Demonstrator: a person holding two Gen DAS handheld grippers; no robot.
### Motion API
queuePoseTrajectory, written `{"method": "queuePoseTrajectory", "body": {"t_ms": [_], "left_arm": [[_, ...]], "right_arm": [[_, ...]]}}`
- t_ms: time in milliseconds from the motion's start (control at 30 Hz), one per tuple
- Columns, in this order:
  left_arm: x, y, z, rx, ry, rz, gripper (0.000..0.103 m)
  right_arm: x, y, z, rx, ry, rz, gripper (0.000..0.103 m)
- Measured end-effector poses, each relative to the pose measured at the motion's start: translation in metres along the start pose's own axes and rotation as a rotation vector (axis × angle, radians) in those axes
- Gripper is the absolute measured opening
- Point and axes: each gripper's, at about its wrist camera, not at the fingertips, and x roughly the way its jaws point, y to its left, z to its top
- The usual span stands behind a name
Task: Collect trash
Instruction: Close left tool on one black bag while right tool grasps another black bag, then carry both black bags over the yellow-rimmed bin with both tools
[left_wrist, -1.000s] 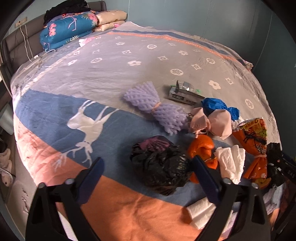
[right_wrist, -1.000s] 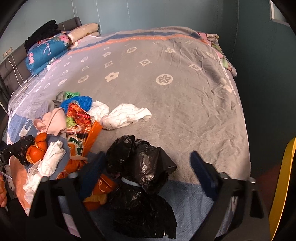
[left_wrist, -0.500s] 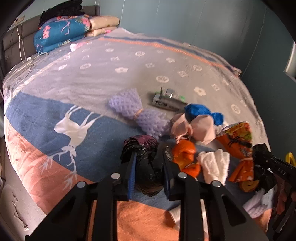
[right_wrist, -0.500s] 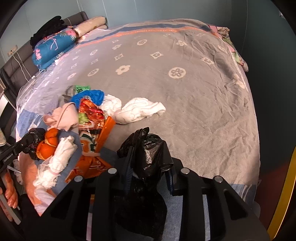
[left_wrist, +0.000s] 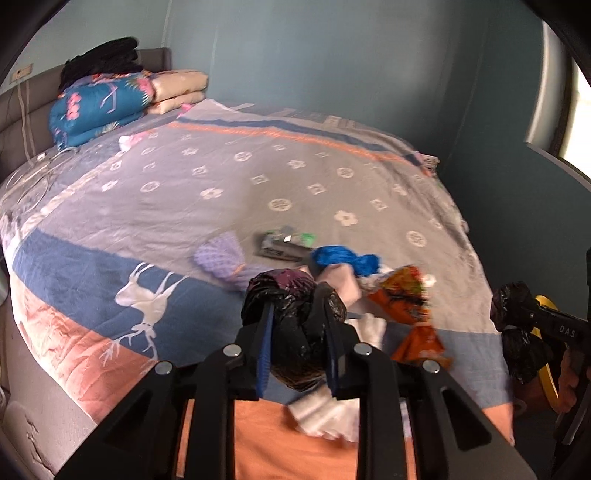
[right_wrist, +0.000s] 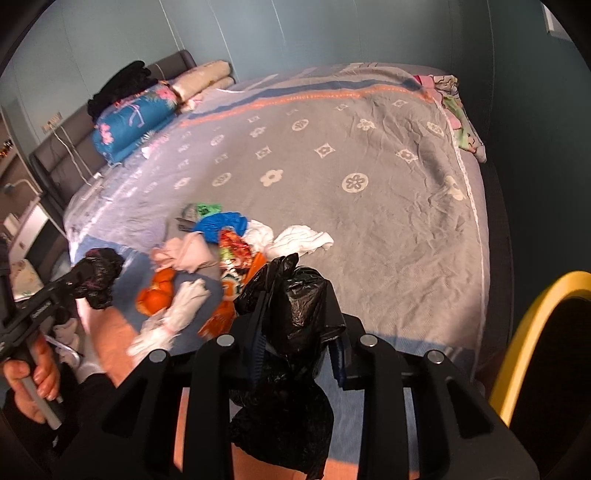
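Two crinkled black plastic bags (left_wrist: 291, 325) (right_wrist: 295, 314) look thin and glossy, each pinched between matt black plastic gripper fingers (left_wrist: 323, 332) (right_wrist: 258, 332) with blue pads. The bedspread (right_wrist: 369, 221) is soft matt woven cloth, lightly creased. On it lie white crumpled paper tissues (right_wrist: 299, 240), a shiny foil snack wrapper (right_wrist: 236, 247), a blue plastic bag (right_wrist: 221, 225) and a lilac foam net (left_wrist: 221, 258).
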Motion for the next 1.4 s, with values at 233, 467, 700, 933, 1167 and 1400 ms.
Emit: {"method": "queuePoseTrajectory", "body": {"t_ms": [233, 467, 700, 933, 1167, 1400], "left_arm": [[-0.039, -0.067, 0.012, 0.126, -0.067, -0.050, 0.022], [-0.067, -0.118, 0.028, 0.152, -0.099, -0.130, 0.022], [-0.078, -0.181, 0.030, 0.223, -0.100, -0.226, 0.022], [-0.072, -0.238, 0.027, 0.281, -0.078, -0.305, 0.022], [-0.055, -0.294, 0.019, 0.345, -0.034, -0.364, 0.022], [-0.025, -0.334, 0.010, 0.390, 0.029, -0.411, 0.022]], "right_arm": [[-0.056, -0.017, -0.004, 0.032, -0.056, 0.015, 0.028], [-0.105, -0.048, -0.008, 0.089, -0.134, -0.012, 0.028], [-0.155, -0.087, -0.013, 0.140, -0.230, -0.085, 0.028], [-0.183, -0.140, -0.021, 0.236, -0.283, -0.172, 0.029], [-0.191, -0.182, -0.035, 0.305, -0.304, -0.208, 0.029], [-0.189, -0.208, -0.046, 0.337, -0.308, -0.207, 0.029]]}}
